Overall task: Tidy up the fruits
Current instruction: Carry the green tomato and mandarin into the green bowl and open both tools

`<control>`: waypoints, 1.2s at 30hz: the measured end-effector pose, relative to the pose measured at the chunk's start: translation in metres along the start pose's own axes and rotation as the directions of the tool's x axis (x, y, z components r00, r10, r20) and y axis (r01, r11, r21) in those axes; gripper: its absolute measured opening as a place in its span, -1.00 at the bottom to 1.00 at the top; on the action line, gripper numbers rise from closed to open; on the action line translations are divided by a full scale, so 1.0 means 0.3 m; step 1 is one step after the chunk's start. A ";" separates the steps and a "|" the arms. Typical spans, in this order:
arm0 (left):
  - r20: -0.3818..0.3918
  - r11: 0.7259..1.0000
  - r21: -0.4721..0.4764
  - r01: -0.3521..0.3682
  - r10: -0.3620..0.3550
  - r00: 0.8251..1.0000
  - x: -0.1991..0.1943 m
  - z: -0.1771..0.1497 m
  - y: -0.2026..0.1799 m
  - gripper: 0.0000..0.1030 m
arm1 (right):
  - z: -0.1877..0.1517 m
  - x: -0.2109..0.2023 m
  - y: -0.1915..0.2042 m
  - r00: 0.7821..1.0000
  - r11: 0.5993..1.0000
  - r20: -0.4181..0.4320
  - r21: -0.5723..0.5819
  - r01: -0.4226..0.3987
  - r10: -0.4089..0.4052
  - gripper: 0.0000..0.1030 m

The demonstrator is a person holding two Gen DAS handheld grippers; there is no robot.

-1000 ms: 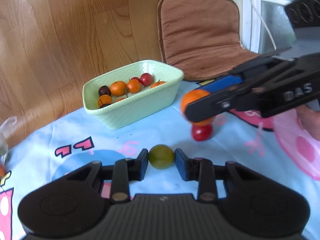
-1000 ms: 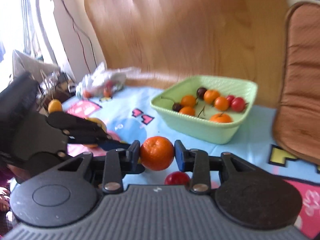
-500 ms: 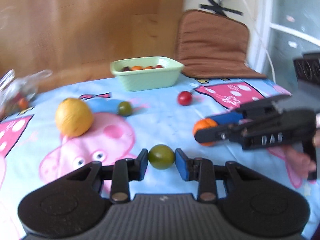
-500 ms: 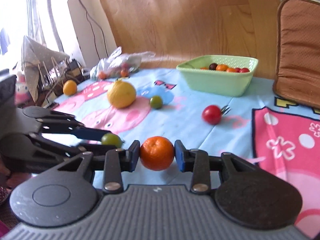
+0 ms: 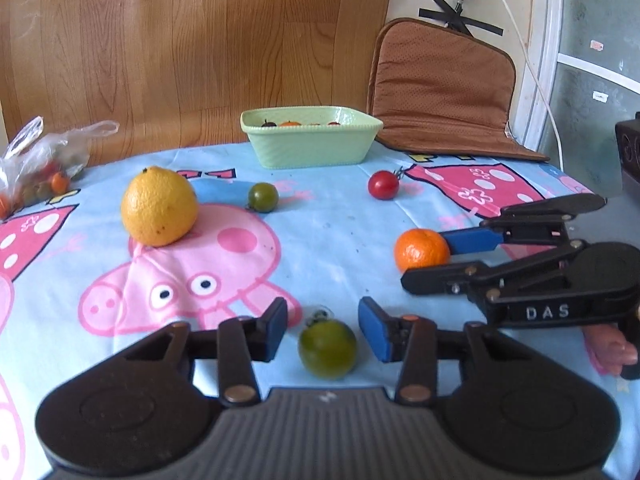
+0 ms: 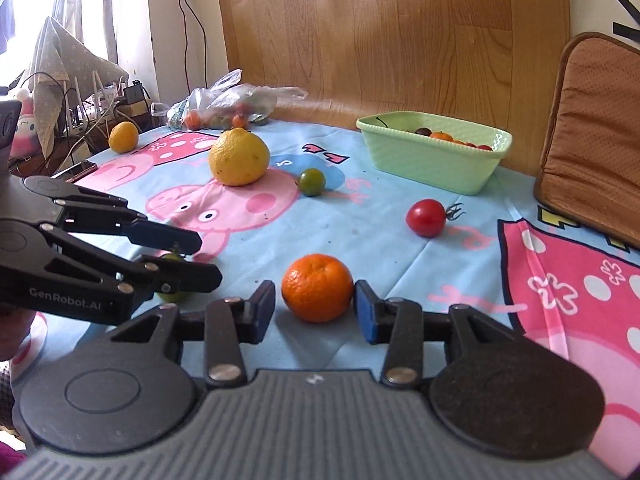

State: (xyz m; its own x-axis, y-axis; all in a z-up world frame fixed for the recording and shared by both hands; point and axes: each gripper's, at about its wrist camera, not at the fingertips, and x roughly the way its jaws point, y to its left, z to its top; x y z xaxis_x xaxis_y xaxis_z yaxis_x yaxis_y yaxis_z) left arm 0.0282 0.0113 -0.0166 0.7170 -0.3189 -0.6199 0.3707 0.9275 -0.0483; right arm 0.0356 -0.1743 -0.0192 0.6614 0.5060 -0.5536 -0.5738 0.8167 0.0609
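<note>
Green tomato (image 5: 327,348) between spread left tongs (image 5: 322,330), untouched | mandarin (image 6: 317,288) between right tongs (image 6: 315,307), just parting

Fruits inside the far green bowl (image 5: 310,142) mostly hidden behind its rim, plastic bag (image 5: 38,164) cut by the left edge with contents too blurred to name, near green tomato (image 6: 172,276) largely hidden behind the left gripper (image 6: 196,258)

A green tomato (image 5: 327,348) and a small orange (image 6: 317,288) rest on the tablecloth (image 5: 332,232), well apart.
</note>
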 end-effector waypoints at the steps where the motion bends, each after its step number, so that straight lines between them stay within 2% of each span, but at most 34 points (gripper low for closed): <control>1: 0.000 1.000 -0.007 -0.005 0.005 1.000 -0.001 -0.003 0.003 -0.43 | -0.001 0.000 0.001 1.000 1.000 0.001 -0.004 0.005 -0.005 -0.20; 5: 0.022 0.998 -0.058 0.004 -0.003 1.000 -0.024 0.006 0.031 -0.45 | 0.003 -0.003 -0.003 1.000 1.000 0.006 0.011 -0.007 0.007 -0.21; 9: 0.067 0.991 -0.123 0.053 -0.045 0.997 -0.010 0.134 0.100 -0.45 | 0.071 -0.027 -0.046 0.996 0.997 0.076 0.060 -0.054 0.049 -0.21; 11: 0.088 0.986 -0.150 0.070 -0.057 0.994 0.025 0.239 0.136 -0.45 | 0.136 -0.022 -0.085 0.992 0.997 0.126 0.069 -0.030 0.021 -0.21; 15: 0.126 0.982 -0.172 0.079 -0.058 0.990 0.165 0.464 0.180 -0.45 | 0.270 0.053 -0.210 0.975 0.991 0.204 0.120 0.062 -0.086 -0.21; 18: 0.089 0.973 -0.213 0.092 -0.074 0.993 0.327 0.592 0.209 -0.45 | 0.335 0.148 -0.319 0.967 0.979 0.205 0.168 0.120 -0.153 -0.21; 20: 0.059 0.972 -0.224 0.073 -0.062 0.996 0.431 0.640 0.212 -0.45 | 0.355 0.215 -0.374 0.965 0.971 0.182 0.183 0.153 -0.186 -0.20; 24: -0.003 0.971 -0.233 0.045 -0.047 0.999 0.600 0.670 0.205 -0.45 | 0.349 0.322 -0.439 0.970 0.964 0.136 0.202 0.174 -0.203 -0.18; 28: -0.017 0.962 -0.270 0.046 -0.052 0.999 0.642 0.654 0.206 -0.38 | 0.327 0.343 -0.451 0.973 0.965 0.129 0.205 0.165 -0.193 -0.11; 31: 0.021 0.961 -0.268 0.068 -0.065 0.998 0.557 0.628 0.214 -0.38 | 0.340 0.279 -0.447 0.965 0.965 0.175 0.210 0.158 -0.196 -0.10; 34: 0.073 0.969 -0.241 0.056 -0.039 0.997 0.423 0.593 0.221 -0.25 | 0.348 0.201 -0.441 0.964 0.968 0.199 0.212 0.131 -0.174 -0.11; 36: 0.096 0.971 -0.237 0.043 -0.020 0.995 0.336 0.547 0.230 -0.25 | 0.326 0.144 -0.422 0.968 0.973 0.199 0.200 0.112 -0.152 -0.11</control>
State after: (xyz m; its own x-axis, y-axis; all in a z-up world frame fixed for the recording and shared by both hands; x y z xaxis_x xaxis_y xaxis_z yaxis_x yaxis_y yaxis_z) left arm 0.2230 0.0112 0.0462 0.7624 -0.3548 -0.5411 0.2507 0.9329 -0.2586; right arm 0.1841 -0.2287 0.0306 0.8237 0.4208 -0.3800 -0.3881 0.9070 0.1632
